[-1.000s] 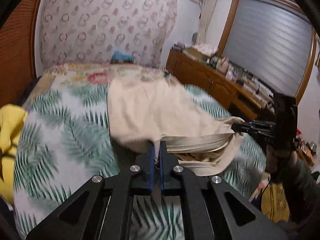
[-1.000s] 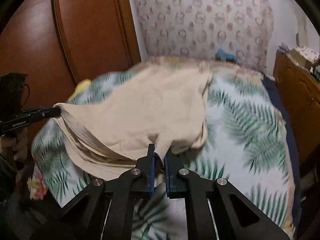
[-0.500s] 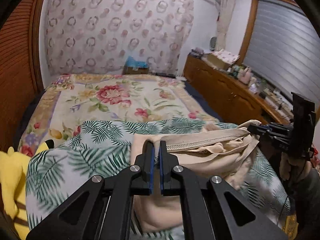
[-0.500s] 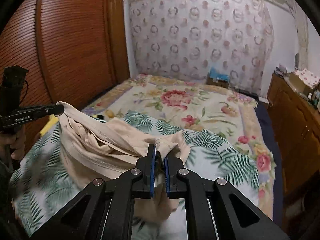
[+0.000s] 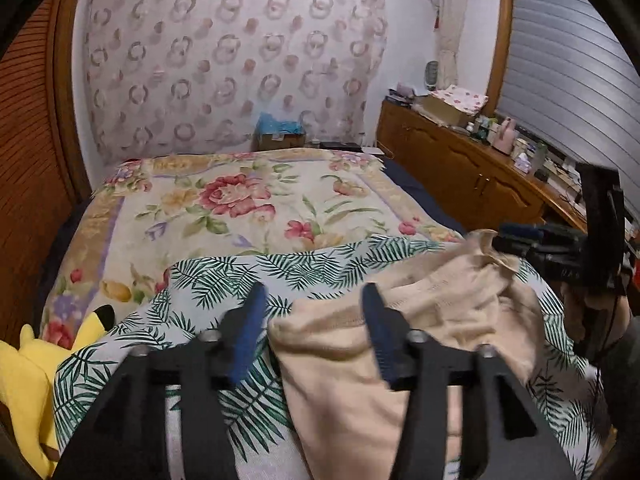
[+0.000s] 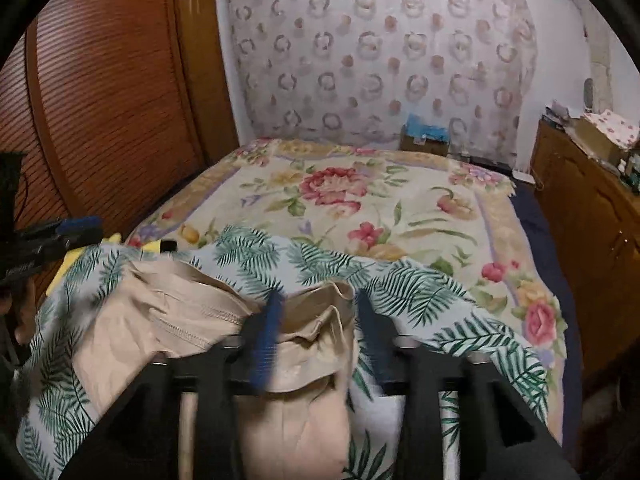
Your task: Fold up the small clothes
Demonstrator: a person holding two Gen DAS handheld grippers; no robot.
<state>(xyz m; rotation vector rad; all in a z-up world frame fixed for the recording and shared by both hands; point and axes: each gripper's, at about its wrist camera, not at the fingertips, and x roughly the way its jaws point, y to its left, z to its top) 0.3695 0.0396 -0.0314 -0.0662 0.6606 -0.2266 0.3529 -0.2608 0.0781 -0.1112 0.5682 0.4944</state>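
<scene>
The garment (image 5: 420,320) lies on the bed (image 5: 248,208), at its near end. A plush toy (image 5: 36,372) sits at the bed's left edge, a cabinet (image 5: 460,172) stands right of the bed, and what may be a box (image 5: 280,136) is behind it.

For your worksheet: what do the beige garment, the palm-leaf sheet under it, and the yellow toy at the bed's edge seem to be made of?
Beige garment: soft, matte, thin knit, probably cotton; it crumples and shows a stitched hem.
Palm-leaf sheet: smooth, printed woven cloth, lying fairly flat.
Yellow toy: looks like plush, matte and rounded; fibre cannot be told.
</scene>
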